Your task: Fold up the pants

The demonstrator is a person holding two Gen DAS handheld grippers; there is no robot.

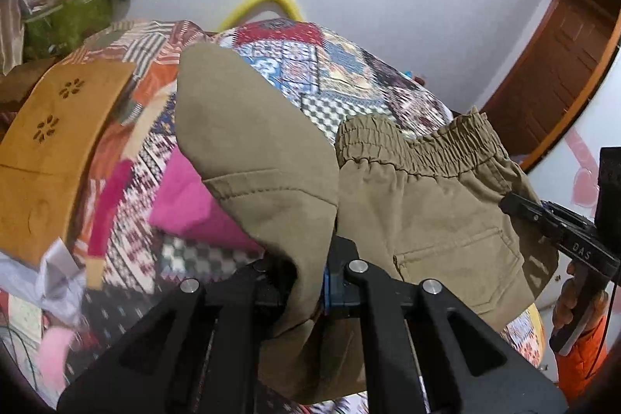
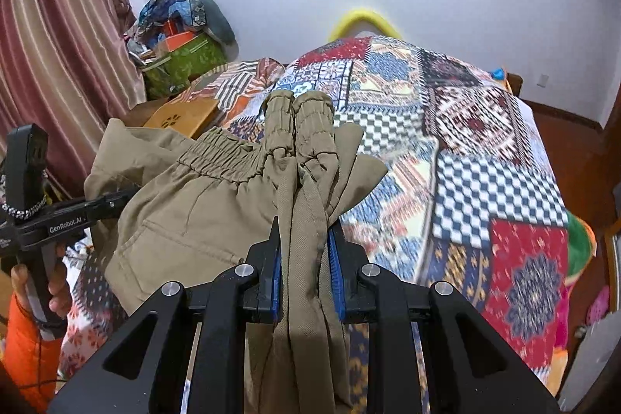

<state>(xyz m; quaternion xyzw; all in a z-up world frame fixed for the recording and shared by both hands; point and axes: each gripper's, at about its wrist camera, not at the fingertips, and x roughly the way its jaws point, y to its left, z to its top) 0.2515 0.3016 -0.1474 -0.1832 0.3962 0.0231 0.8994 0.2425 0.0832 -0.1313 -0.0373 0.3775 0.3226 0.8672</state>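
Khaki pants (image 1: 427, 212) with an elastic waistband (image 1: 423, 146) hang in the air above the bed, stretched between both grippers. My left gripper (image 1: 310, 282) is shut on one folded edge of the fabric. The cloth drapes over its fingers and hides the pads. My right gripper (image 2: 306, 258) is shut on a bunched part of the waistband (image 2: 299, 119), with blue pads (image 2: 335, 270) pressing from both sides. In the right wrist view the pants (image 2: 194, 212) spread left toward the left gripper (image 2: 128, 198). In the left wrist view the right gripper (image 1: 508, 200) bites the waistband's far end.
A patchwork quilt (image 2: 485, 181) covers the bed below. A pink cloth (image 1: 186, 196) and a tan wooden board (image 1: 58, 142) lie at the bed's left. A green bag (image 2: 182, 64) and a curtain (image 2: 58, 45) stand at the left, a wooden door (image 1: 562, 72) at the right.
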